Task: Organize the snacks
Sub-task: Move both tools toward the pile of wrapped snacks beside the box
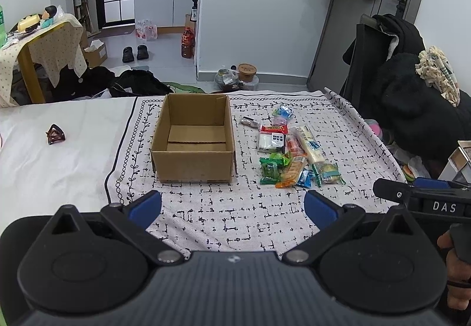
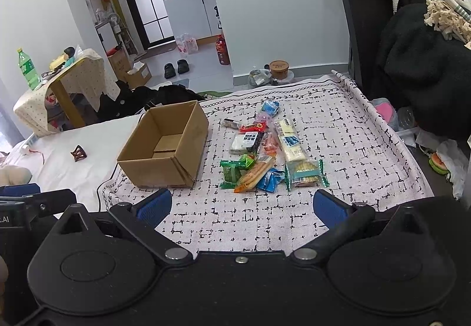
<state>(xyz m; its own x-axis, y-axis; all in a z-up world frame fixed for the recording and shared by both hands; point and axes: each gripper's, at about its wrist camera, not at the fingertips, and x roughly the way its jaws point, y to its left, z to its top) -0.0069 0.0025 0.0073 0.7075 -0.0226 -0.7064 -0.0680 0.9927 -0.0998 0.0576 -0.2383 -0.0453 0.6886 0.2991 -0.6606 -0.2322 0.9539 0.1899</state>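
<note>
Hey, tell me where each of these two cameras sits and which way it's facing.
Left wrist: rides the left tongs, facing the cardboard box; own blue pads, right tongs, a hand at right.
Right wrist: rides the right tongs, facing the snack pile; left tongs at left edge.
Shared: box, snacks, patterned cloth, both tongs open.

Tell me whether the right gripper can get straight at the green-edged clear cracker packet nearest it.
Probably yes. The right gripper is open, and only bare patterned cloth lies between it and the green-edged cracker packet, which sits at the pile's near edge.
</note>
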